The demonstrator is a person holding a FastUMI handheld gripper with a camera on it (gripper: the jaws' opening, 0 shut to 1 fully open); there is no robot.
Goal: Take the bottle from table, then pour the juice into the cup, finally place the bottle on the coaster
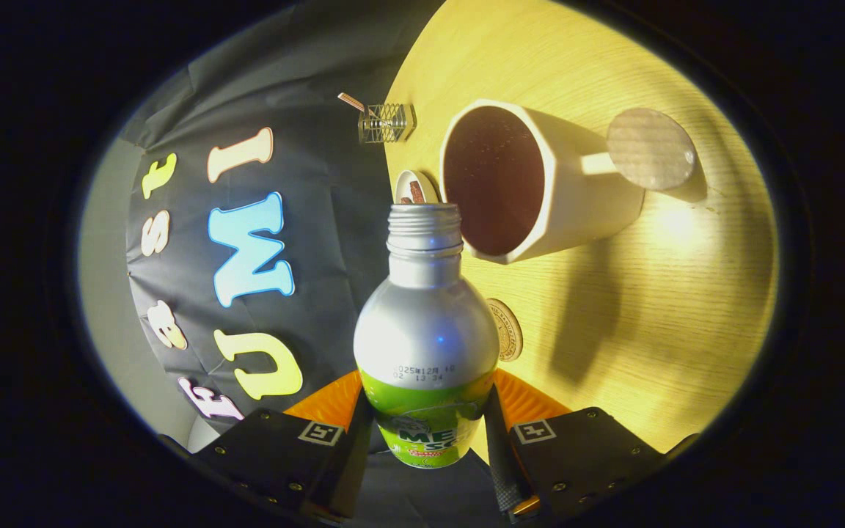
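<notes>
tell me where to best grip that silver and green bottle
Around the wide green-labelled lower body of the silver and green metal bottle, from its two opposite sides. There the tool already presses both fingers, leaving the narrow threaded neck free near the cream mug.

Light wood-grain table [613, 330], lit warm, and the view's rolled so the top looks nearly vertical. Sitting on it: a cream mug [540, 183] with a dark inside, a round grey disc [650, 149] touching the end of its handle, and a small wire cage thing [386, 122] near the table's edge. There's also a round wooden coaster [507, 330] and a small white cap [415, 187] next to the mug.
</notes>
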